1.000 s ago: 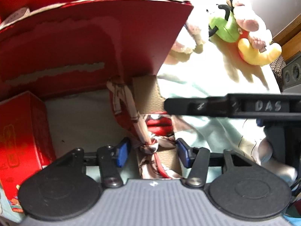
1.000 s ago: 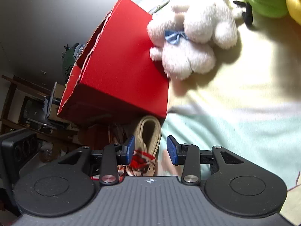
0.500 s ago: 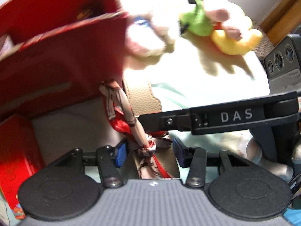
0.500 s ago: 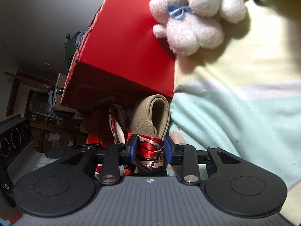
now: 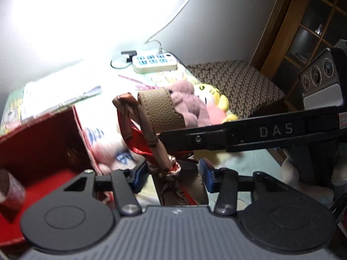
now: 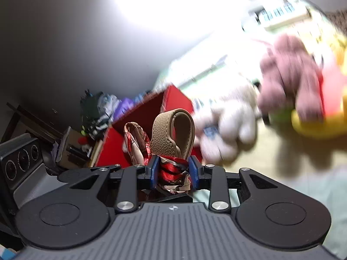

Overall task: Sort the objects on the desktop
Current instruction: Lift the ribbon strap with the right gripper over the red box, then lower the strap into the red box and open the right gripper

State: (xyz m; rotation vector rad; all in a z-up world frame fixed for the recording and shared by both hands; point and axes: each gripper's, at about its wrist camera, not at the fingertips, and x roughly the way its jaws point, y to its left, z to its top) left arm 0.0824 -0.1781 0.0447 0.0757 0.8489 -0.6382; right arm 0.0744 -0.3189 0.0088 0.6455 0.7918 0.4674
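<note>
Both grippers have risen since the earlier frame, lifting the strap [image 6: 173,136] and its tied scarf [image 6: 173,173] clear of the surface, so the red box [image 5: 43,143] now sits lower in the left view. The right gripper [image 6: 173,174] is clenched on the scarf knot at the strap's base, pads pressing the cloth from both sides. The left gripper [image 5: 173,173] has its jaws released: the scarf hangs between them without either pad touching it. Probably the right one carries the load while the left steadies or waits to regrip, keeping the floppy loop upright for the drop into the box. Inside the box, near its left wall, stands one small cylinder [image 5: 10,188]; the rest of its floor looks bare. Plush toys [image 5: 195,106] lie toward the surface's far right corner, beside a power strip [image 5: 155,62].
</note>
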